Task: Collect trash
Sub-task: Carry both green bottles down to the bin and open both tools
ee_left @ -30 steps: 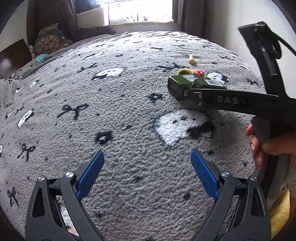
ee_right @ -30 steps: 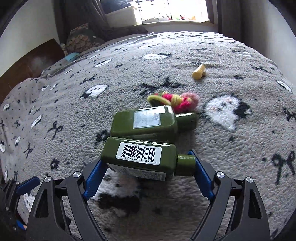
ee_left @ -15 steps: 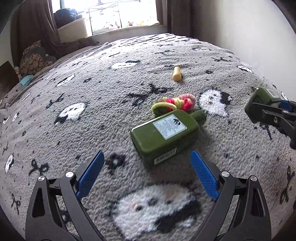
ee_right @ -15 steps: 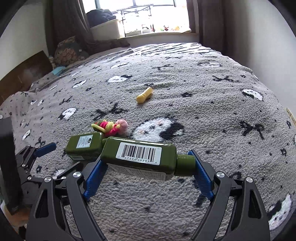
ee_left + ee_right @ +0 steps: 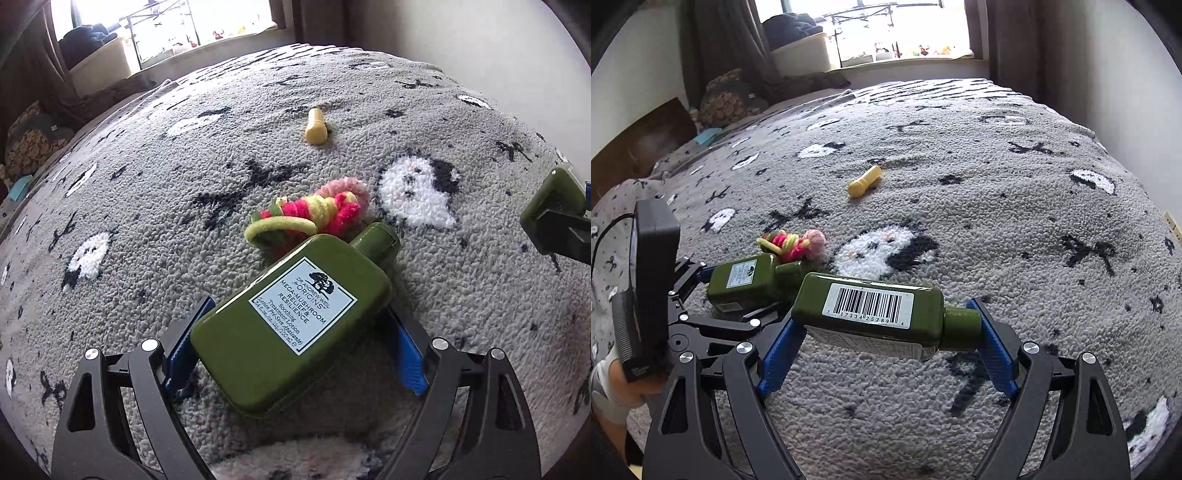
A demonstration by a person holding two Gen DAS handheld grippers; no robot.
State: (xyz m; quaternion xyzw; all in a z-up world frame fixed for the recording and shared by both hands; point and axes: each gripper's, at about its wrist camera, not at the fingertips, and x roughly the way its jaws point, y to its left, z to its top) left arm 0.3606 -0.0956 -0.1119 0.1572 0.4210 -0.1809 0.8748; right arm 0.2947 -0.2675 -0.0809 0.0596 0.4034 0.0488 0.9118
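Observation:
A green lotion bottle point(image 5: 291, 317) lies on the grey patterned blanket point(image 5: 147, 192). My left gripper point(image 5: 295, 350) is open with its blue fingers on either side of the bottle. The same bottle shows in the right wrist view point(image 5: 746, 282). My right gripper point(image 5: 886, 347) is shut on a second green bottle with a barcode point(image 5: 875, 310), held above the blanket; it also shows at the right edge of the left wrist view point(image 5: 554, 203). A bundle of pink and yellow hair ties point(image 5: 314, 214) lies just beyond the first bottle's cap. A small yellow tube point(image 5: 316, 127) lies farther back.
The blanket covers a bed that reaches to a window sill point(image 5: 905, 59) at the back. Pillows point(image 5: 727, 96) and a dark headboard point(image 5: 646, 136) are at the far left. A white wall point(image 5: 1108, 74) runs along the right side.
My left gripper has turned right and moved forward until its open fingers straddle the first bottle. My right gripper has lifted its bottle and drawn back to the right.

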